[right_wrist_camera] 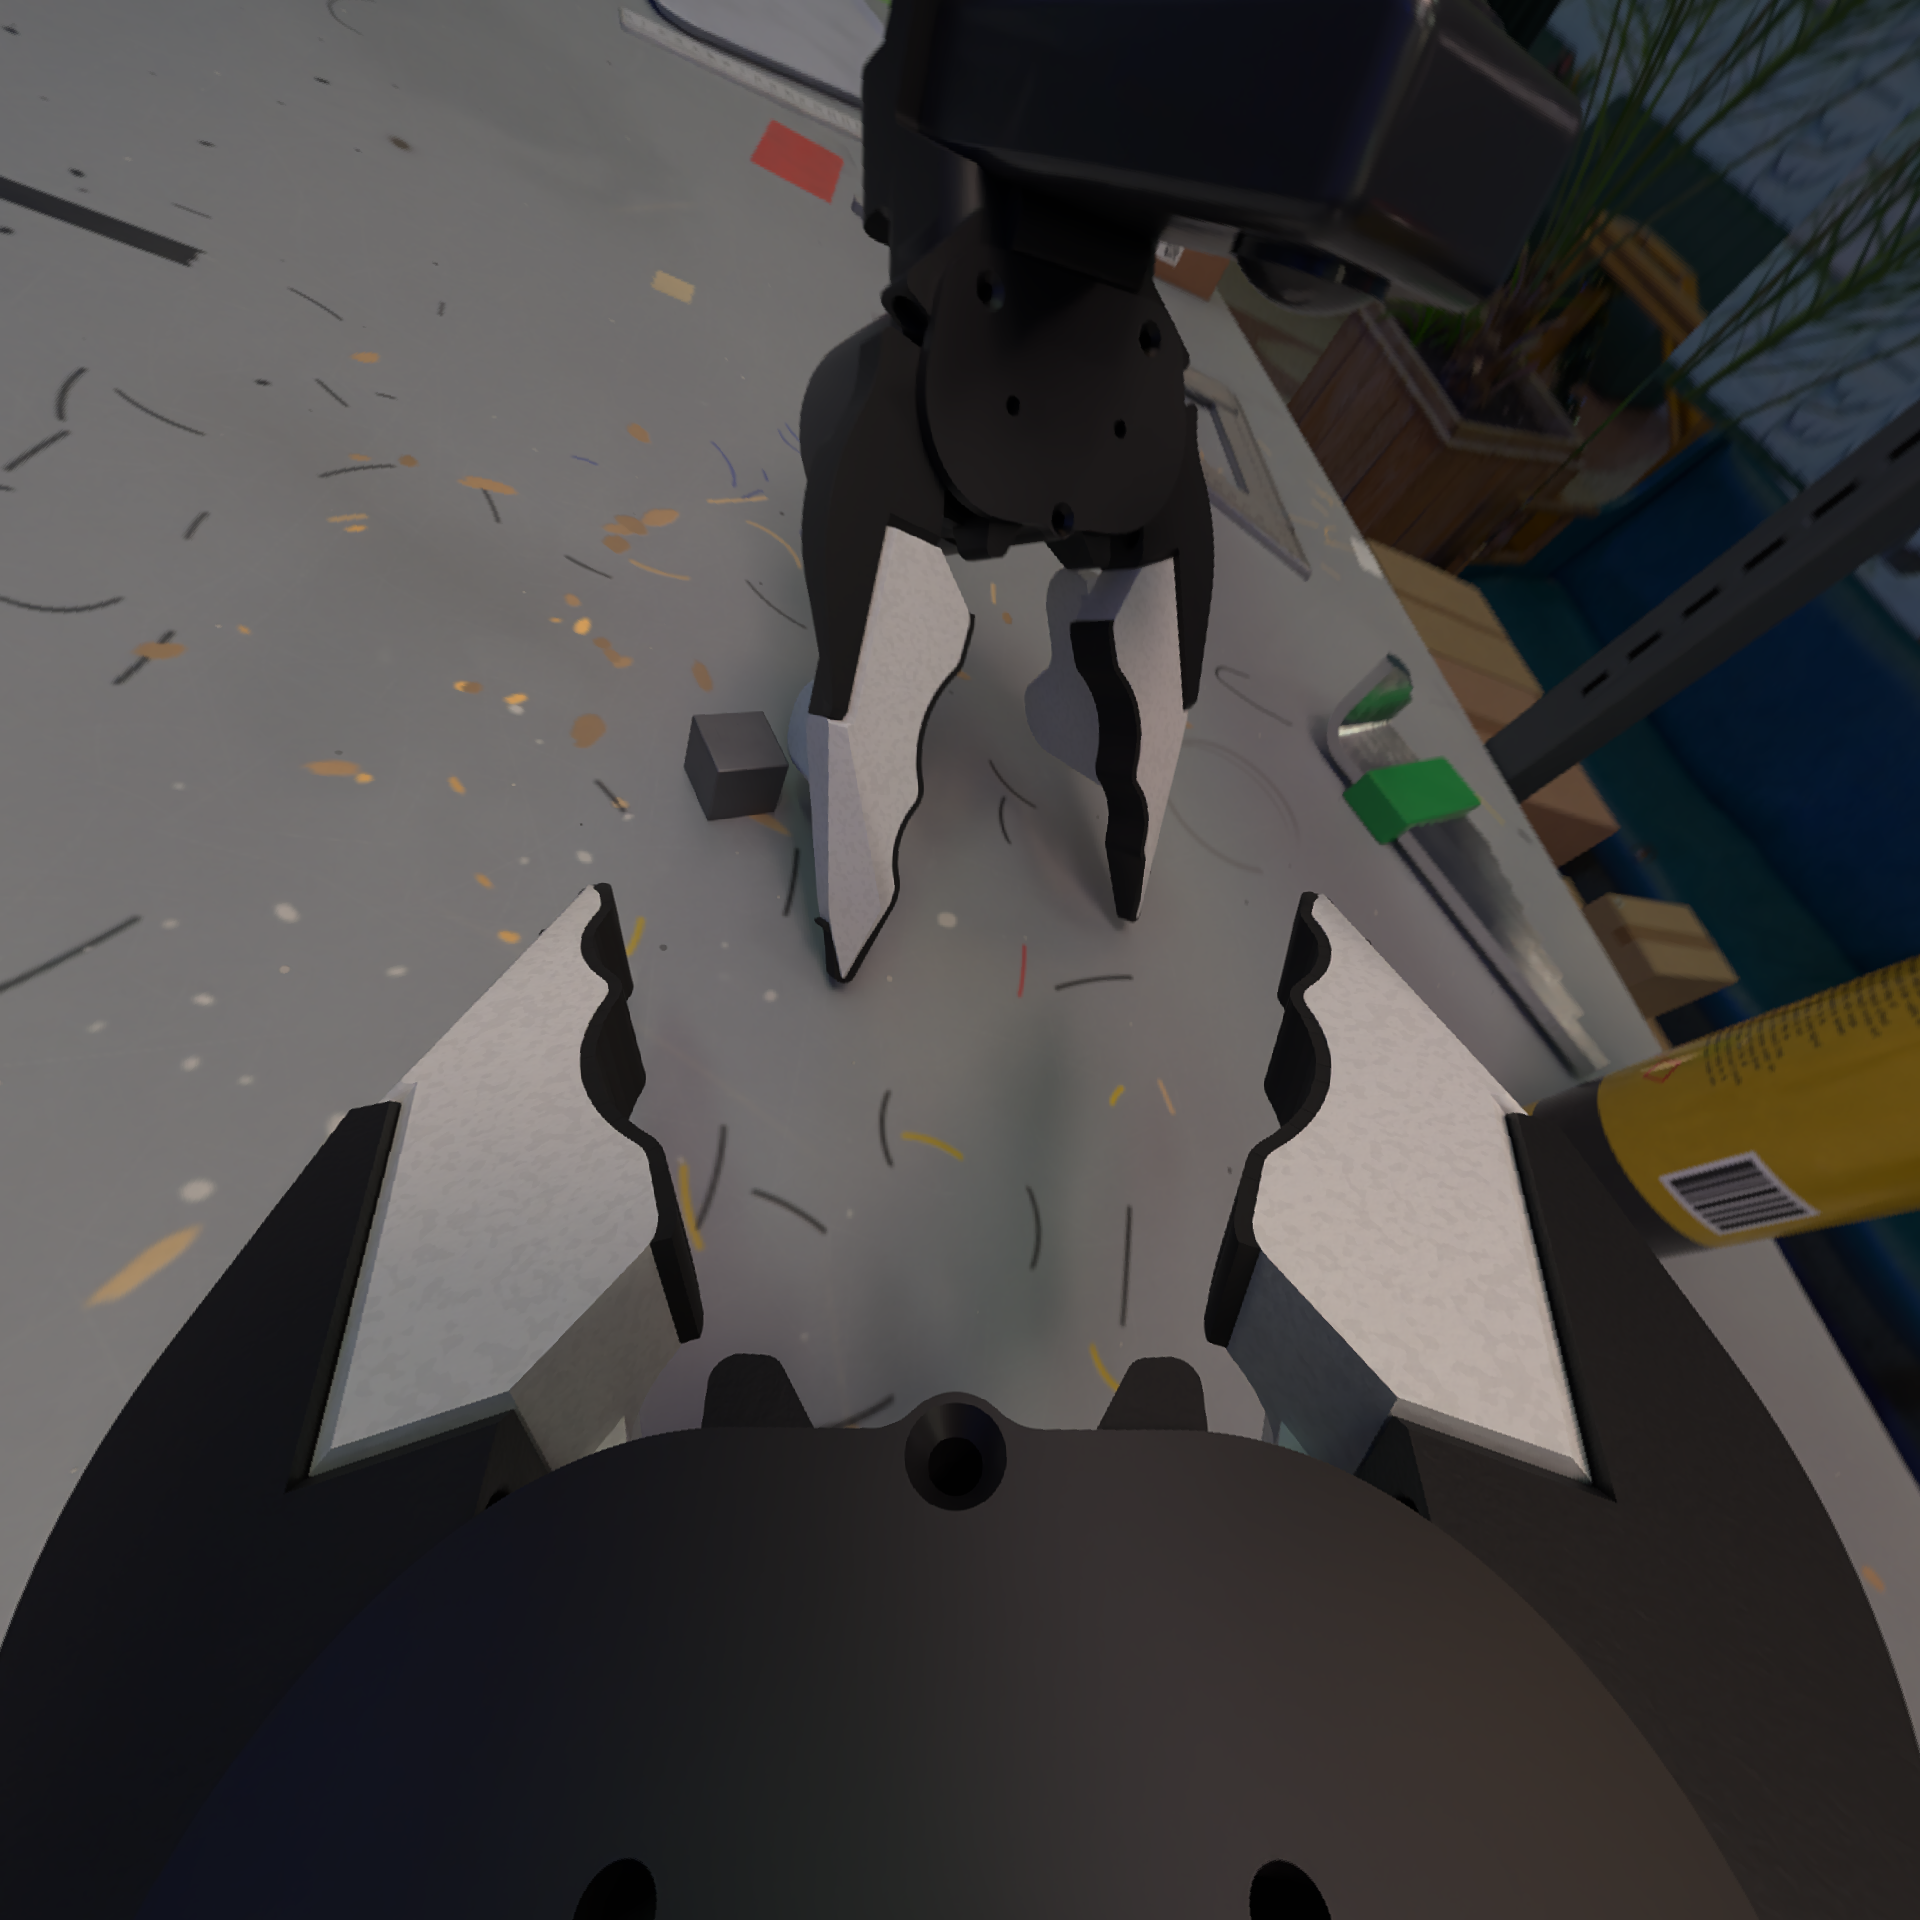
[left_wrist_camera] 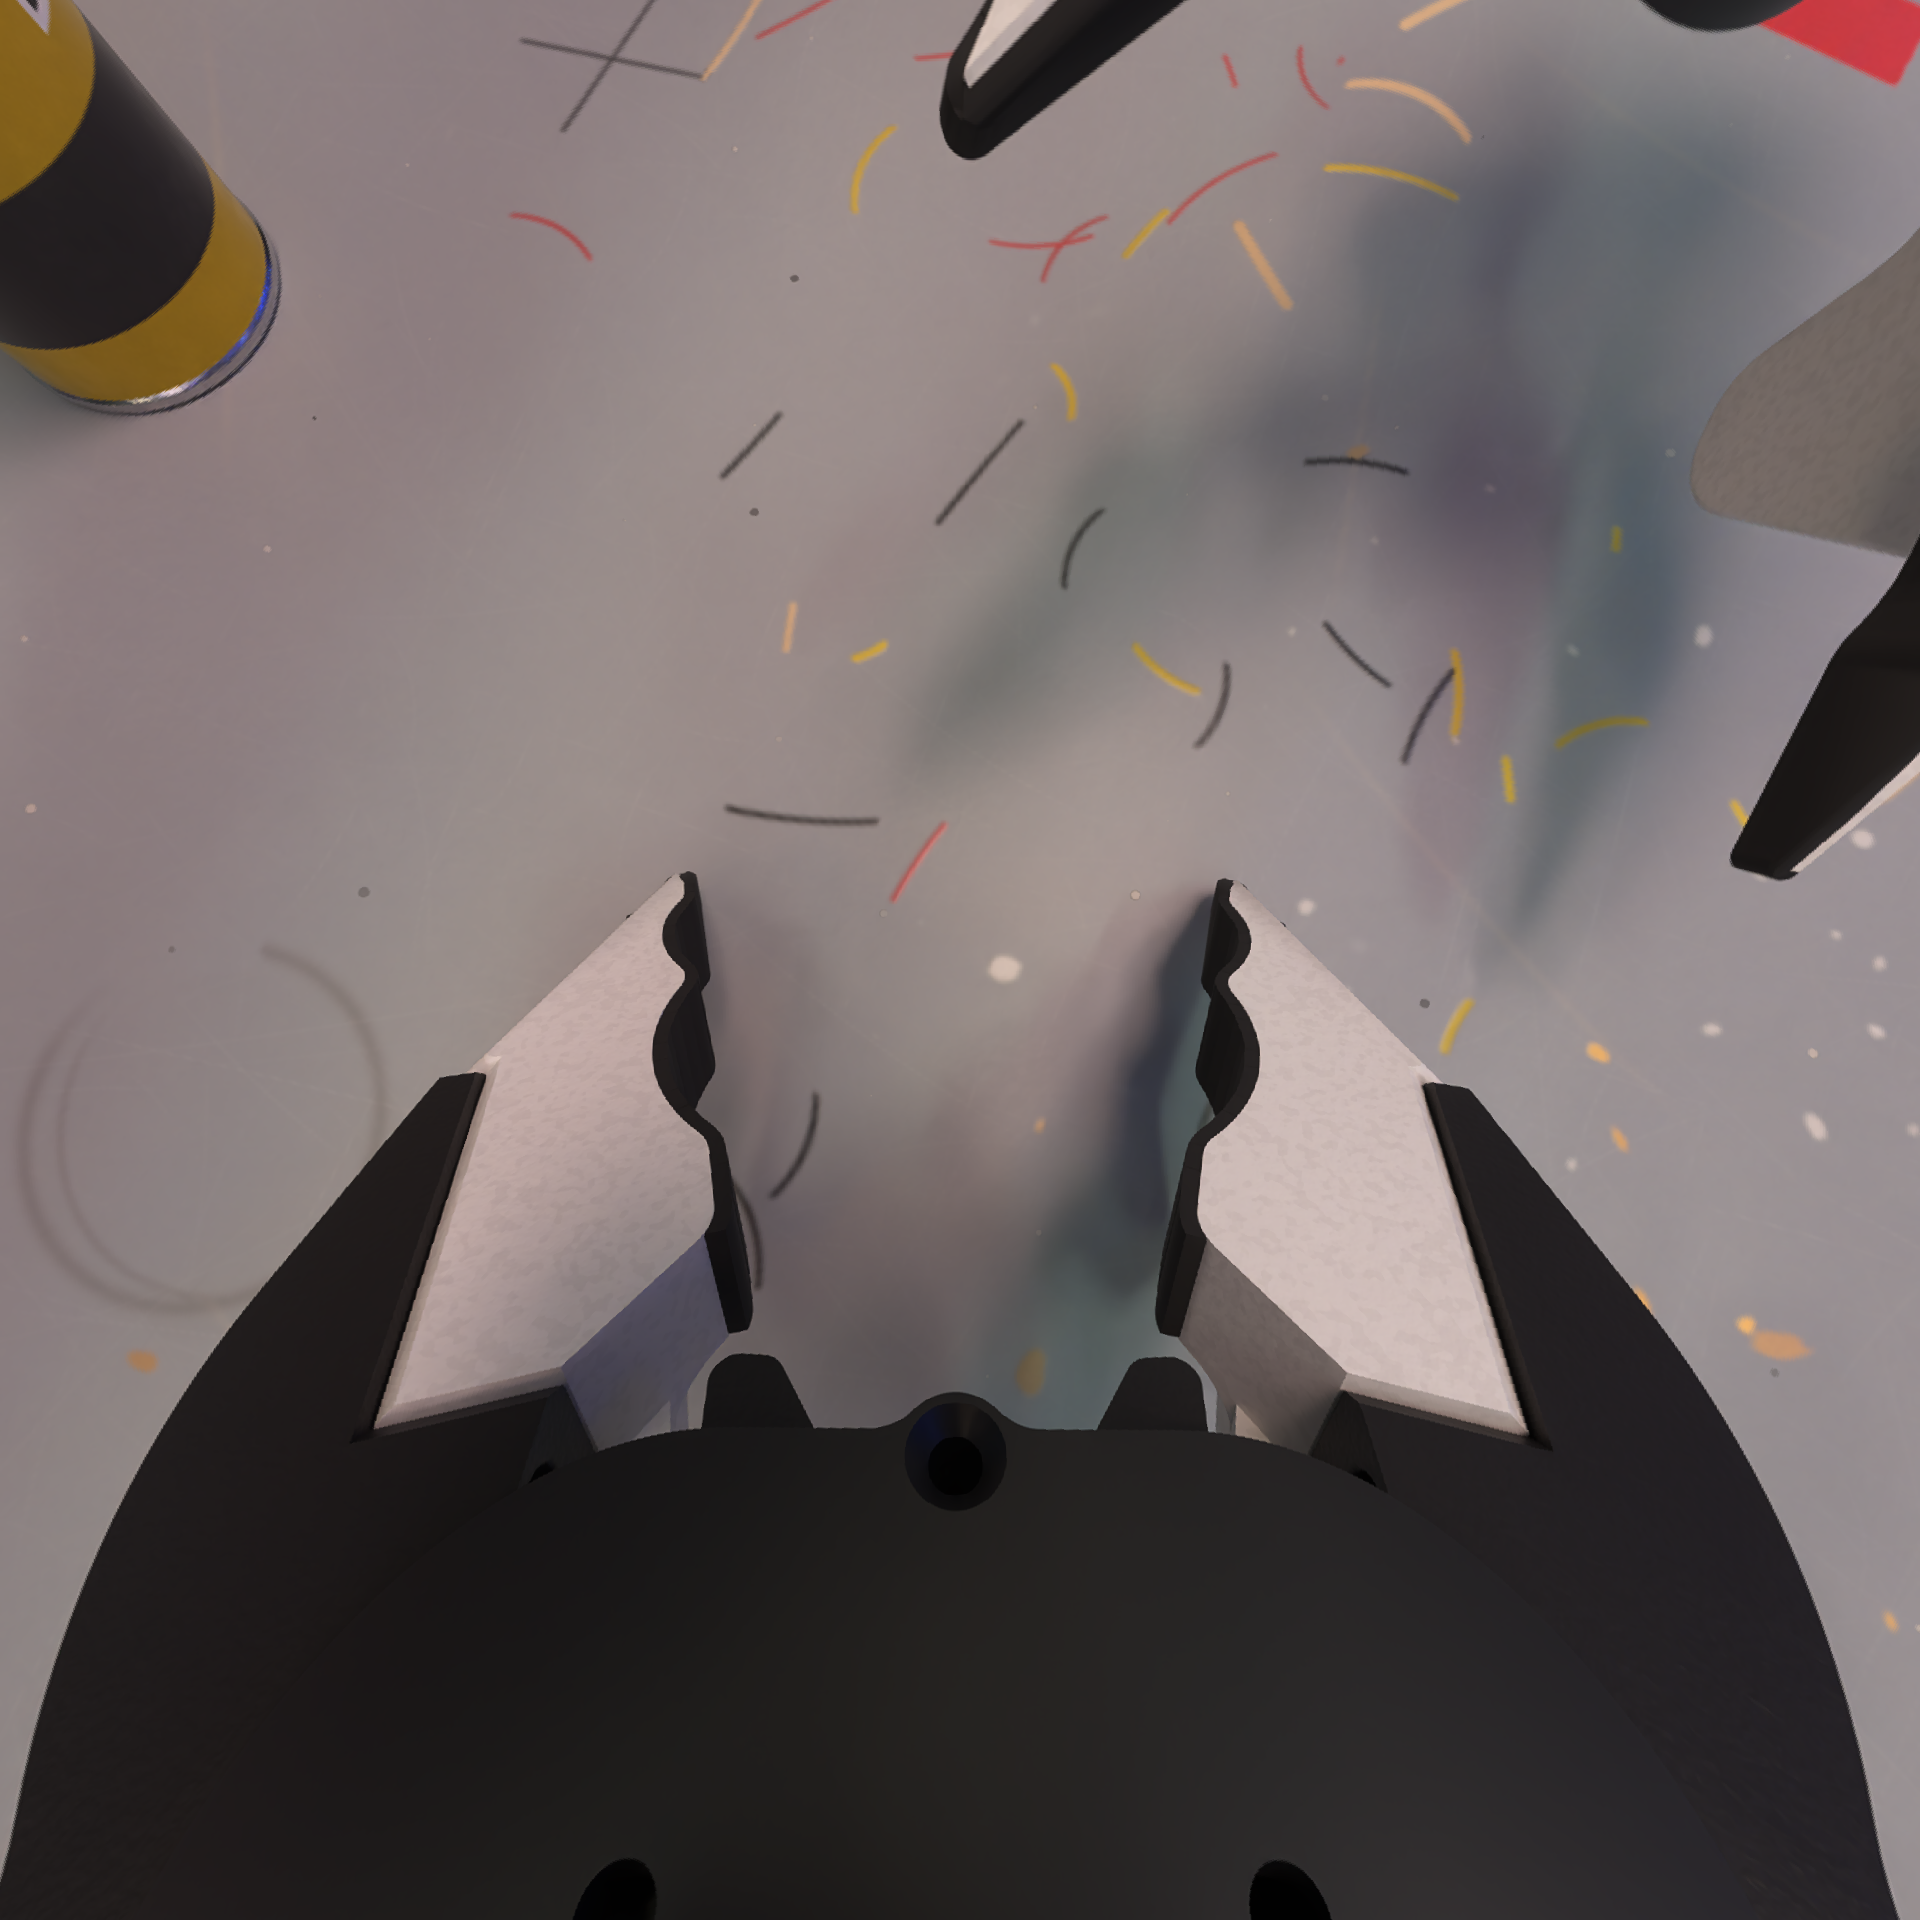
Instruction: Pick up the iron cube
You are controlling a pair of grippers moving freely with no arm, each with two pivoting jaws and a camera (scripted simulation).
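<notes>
The iron cube (right_wrist_camera: 732,764) is a small dark grey block standing on the grey table (right_wrist_camera: 312,312) in the right wrist view. It does not show in the left wrist view. My left gripper (left_wrist_camera: 956,894) is open and empty, pointing down at the table; in the right wrist view it (right_wrist_camera: 985,940) hangs with its tips close to the surface, and the cube lies just outside one finger. My right gripper (right_wrist_camera: 956,904) is open and empty, nearer than the left gripper and facing it. Its fingers (left_wrist_camera: 1039,62) show at the top and right of the left wrist view.
A yellow and black can (left_wrist_camera: 125,229) lies on the table; it also shows in the right wrist view (right_wrist_camera: 1745,1122) near the table's right edge. A green block (right_wrist_camera: 1408,795) sits on a metal tool by that edge. A red patch (right_wrist_camera: 795,159) lies farther back. Boxes and a planter stand beyond the edge.
</notes>
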